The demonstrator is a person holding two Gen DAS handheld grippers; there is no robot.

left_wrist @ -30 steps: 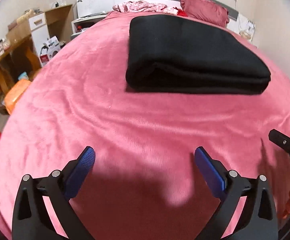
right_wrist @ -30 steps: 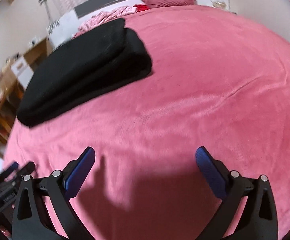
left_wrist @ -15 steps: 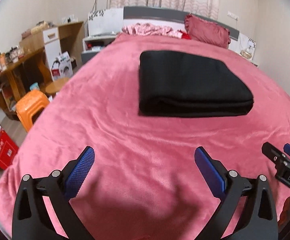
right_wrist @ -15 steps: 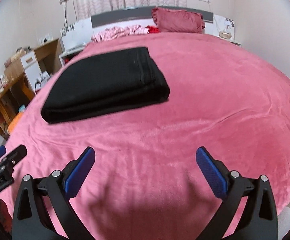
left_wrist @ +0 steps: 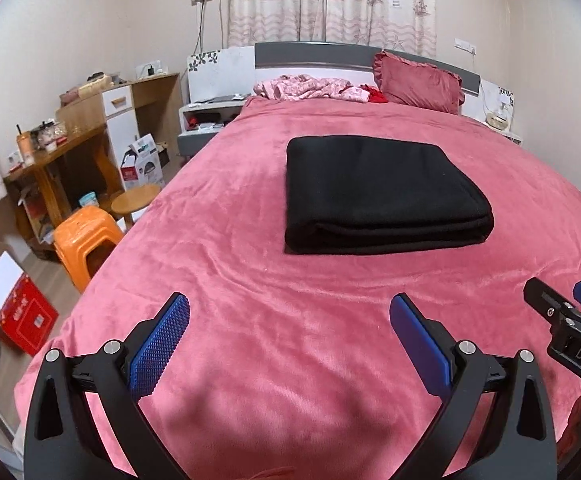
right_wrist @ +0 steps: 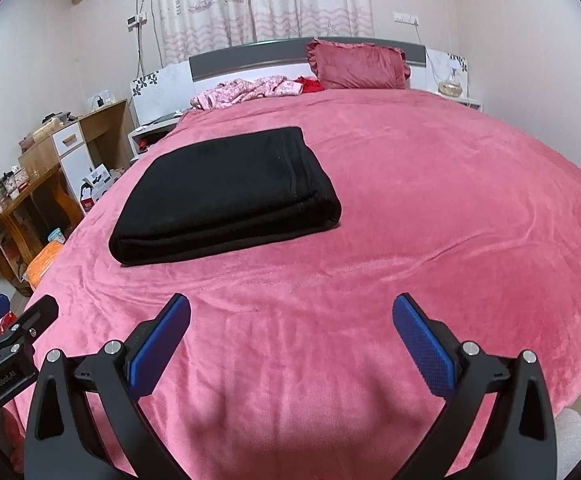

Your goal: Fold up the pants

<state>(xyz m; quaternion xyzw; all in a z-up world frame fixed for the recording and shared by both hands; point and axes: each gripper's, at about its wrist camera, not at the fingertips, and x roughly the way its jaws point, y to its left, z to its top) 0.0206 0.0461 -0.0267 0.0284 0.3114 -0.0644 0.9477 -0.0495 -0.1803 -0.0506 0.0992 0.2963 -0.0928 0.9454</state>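
Black pants (left_wrist: 374, 188) lie folded into a thick rectangle on the pink bedspread (left_wrist: 250, 280), with the layered edge facing me. The same folded pants (right_wrist: 226, 196) sit left of centre in the right wrist view. My left gripper (left_wrist: 288, 332) is open and empty, well back from the pants near the foot of the bed. My right gripper (right_wrist: 290, 332) is open and empty too, equally far back. Each gripper shows at the edge of the other's view: the right gripper (left_wrist: 570, 328) and the left gripper (right_wrist: 6, 332).
A red pillow (left_wrist: 418, 82) and crumpled pink clothes (left_wrist: 310, 88) lie at the headboard. Left of the bed stand an orange stool (left_wrist: 84, 236), a round wooden stool (left_wrist: 134, 198), a wooden desk (left_wrist: 58, 148) with clutter, and a red box (left_wrist: 22, 312) on the floor.
Both grippers have pulled back and risen away from the folded pants, which now look smaller and farther off. More of the room and headboard has come into view. Both stay open.
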